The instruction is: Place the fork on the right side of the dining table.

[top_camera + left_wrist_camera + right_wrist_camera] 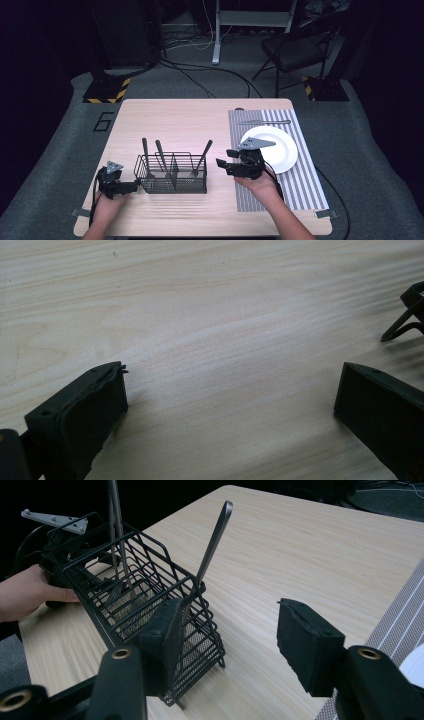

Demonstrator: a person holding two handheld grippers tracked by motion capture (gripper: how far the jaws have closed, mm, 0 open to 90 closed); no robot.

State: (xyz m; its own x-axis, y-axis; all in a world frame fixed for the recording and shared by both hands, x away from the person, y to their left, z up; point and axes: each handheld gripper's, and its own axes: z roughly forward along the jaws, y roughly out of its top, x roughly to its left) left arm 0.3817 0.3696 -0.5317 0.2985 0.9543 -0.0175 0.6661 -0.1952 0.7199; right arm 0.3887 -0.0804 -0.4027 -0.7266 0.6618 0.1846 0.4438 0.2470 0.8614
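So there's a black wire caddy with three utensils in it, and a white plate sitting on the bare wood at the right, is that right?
Not quite. The plate sits on a grey striped placemat, not on bare wood; the high view shows it. The rest holds: the black wire caddy has three utensils in it.

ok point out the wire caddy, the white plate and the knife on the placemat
wire caddy (pixel 172 181): high view, on its front wire wall
white plate (pixel 284 148): high view, on its bare right rim
knife (pixel 264 122): high view, on the middle of it, beyond the plate
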